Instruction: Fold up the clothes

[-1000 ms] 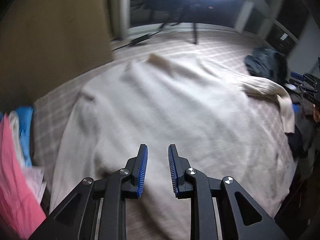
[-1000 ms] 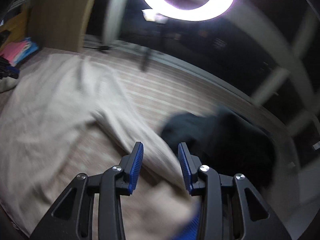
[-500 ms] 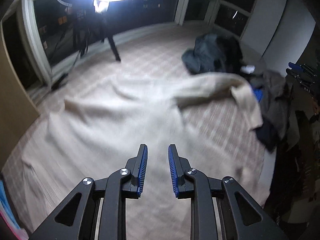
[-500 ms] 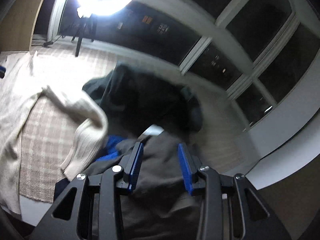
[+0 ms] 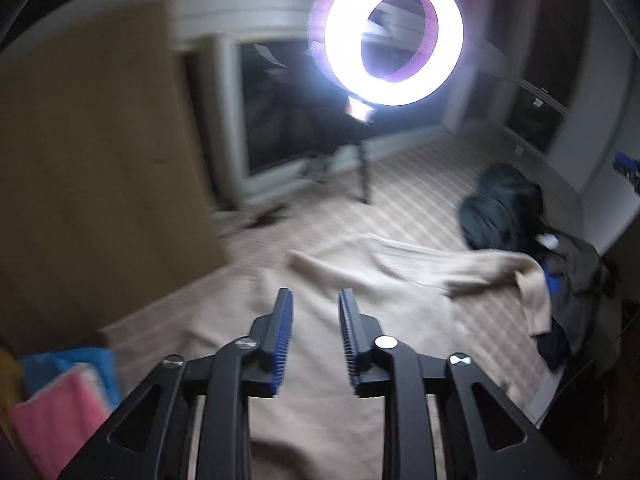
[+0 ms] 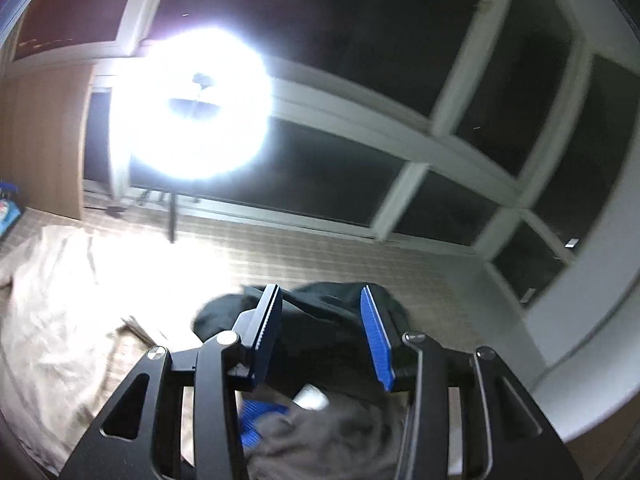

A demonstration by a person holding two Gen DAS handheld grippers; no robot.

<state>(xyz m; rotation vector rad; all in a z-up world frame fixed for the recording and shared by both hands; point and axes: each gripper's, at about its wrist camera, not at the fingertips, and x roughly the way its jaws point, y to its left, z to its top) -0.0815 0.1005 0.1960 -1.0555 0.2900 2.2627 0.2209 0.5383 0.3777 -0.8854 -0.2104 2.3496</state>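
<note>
A cream knit sweater [image 5: 360, 304] lies spread on the patterned surface, one sleeve [image 5: 532, 300] bent down at the right; it also shows at the left of the right wrist view as the sweater [image 6: 52, 312]. My left gripper [image 5: 314, 300] hangs above the sweater, its jaws opening with nothing between them. My right gripper [image 6: 320, 304] is raised over a heap of dark clothes [image 6: 328, 328], its jaws opening and empty too. A grey garment [image 6: 332, 436] and a blue item [image 6: 256, 420] lie under it.
A bright ring light [image 5: 394, 36] on a tripod stands at the far edge before dark windows [image 6: 400, 184]. Folded pink and blue clothes [image 5: 64, 400] sit at the near left. A wooden panel [image 5: 92, 168] rises on the left. The dark pile [image 5: 504, 212] fills the right side.
Both grippers have risen and tilted up, so the views now take in the light and windows. Both sets of jaws stand a little wider. The sweater has not moved.
</note>
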